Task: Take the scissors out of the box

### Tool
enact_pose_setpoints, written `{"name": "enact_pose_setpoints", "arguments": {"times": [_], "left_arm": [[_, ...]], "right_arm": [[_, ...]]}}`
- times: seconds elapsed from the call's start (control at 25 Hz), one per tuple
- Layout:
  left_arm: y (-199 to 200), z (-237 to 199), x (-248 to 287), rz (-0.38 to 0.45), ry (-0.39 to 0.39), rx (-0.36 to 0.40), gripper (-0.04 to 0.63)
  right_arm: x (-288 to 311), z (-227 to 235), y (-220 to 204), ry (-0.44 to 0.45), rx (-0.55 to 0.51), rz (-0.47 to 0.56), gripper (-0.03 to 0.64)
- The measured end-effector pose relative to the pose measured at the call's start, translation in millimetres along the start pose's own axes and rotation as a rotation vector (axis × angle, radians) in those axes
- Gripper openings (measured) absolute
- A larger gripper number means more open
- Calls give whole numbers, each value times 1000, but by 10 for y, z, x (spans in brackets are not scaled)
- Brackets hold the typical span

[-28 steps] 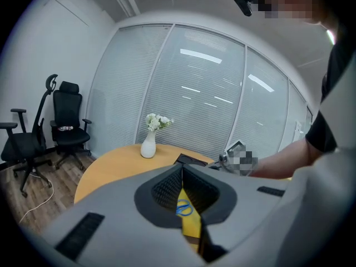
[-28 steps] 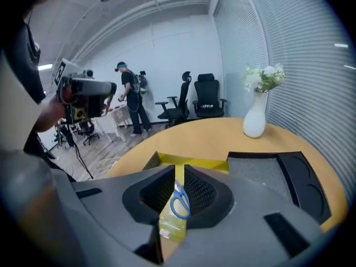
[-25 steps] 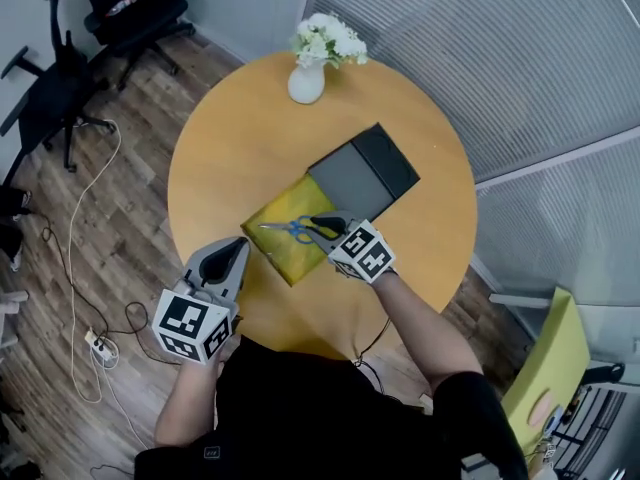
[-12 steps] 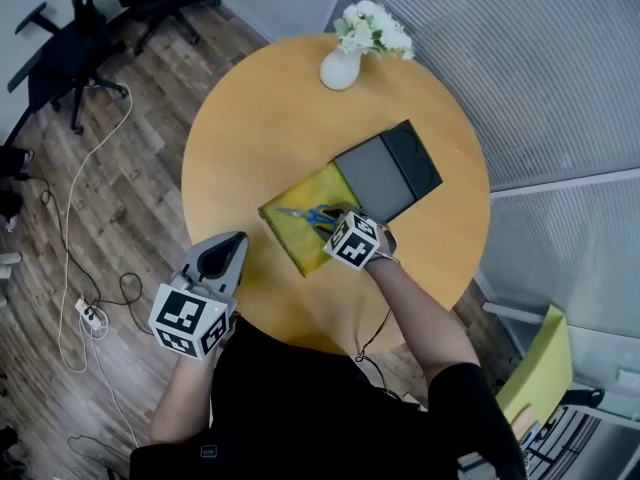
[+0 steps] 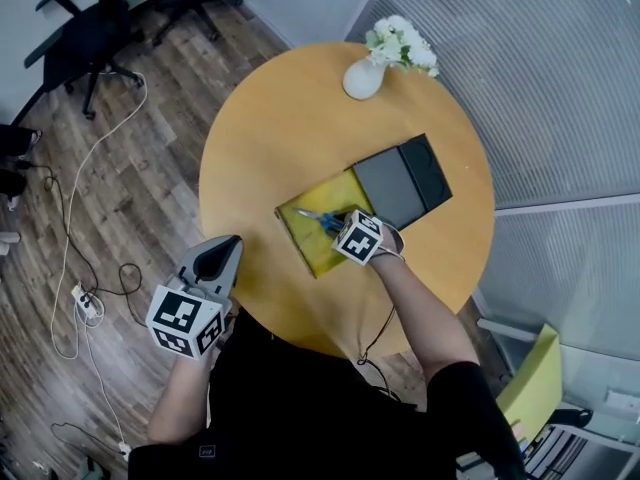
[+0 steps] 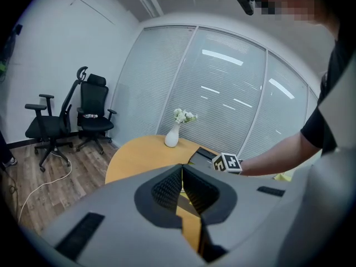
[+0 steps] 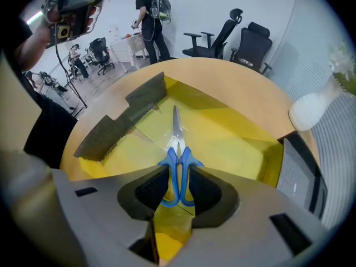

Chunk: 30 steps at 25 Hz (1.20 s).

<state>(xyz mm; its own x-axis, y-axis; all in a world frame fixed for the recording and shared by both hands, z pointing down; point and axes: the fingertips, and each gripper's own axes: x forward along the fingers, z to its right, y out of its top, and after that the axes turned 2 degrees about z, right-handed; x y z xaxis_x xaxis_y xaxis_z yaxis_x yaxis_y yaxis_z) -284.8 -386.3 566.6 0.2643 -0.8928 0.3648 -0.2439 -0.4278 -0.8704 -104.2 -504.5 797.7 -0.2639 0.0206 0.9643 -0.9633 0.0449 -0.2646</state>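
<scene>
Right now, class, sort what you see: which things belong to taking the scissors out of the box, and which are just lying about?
Job: scissors, lying in the yellow-lined box; right gripper, jaws just closing on the blue handles.
Lying about: vase of flowers; office chairs.

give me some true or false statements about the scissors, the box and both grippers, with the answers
1. The scissors lie in the yellow box. True.
2. A white vase of flowers stands on the round table. True.
3. The left gripper holds the scissors. False: it is shut and empty, by the round table's near edge.
4. The right gripper hangs over the white vase. False: it is down in the yellow box; its jaws have just been closing and grip the scissors' blue handles.
5. The dark lid covers the yellow box. False: it lies open beside it.
</scene>
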Motion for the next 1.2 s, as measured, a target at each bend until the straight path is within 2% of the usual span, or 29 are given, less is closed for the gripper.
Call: {"name": "enact_pose_setpoints", "arguments": {"times": [0.16, 0.36, 0.52, 0.68, 0.92, 1.2], "left_arm": [[-30, -27, -46, 9, 0, -9, 15], [-22, 3, -71, 20, -24, -19, 15], [67, 36, -88, 40, -70, 1, 15], [77, 78, -40, 30, -127, 20, 15], [255, 308, 111, 33, -232, 92, 15], [387, 608, 317, 26, -311, 131, 15]], "right_arm": [[24, 8, -4, 15, 39, 2, 121], [22, 10, -15, -51, 90, 11, 104], [-105, -60, 18, -92, 178, 57, 103], [-366, -147, 58, -145, 198, 98, 100], [-856, -91, 42, -224, 280, 195, 100], [-1419, -82, -108, -299, 380, 328, 100]]}}
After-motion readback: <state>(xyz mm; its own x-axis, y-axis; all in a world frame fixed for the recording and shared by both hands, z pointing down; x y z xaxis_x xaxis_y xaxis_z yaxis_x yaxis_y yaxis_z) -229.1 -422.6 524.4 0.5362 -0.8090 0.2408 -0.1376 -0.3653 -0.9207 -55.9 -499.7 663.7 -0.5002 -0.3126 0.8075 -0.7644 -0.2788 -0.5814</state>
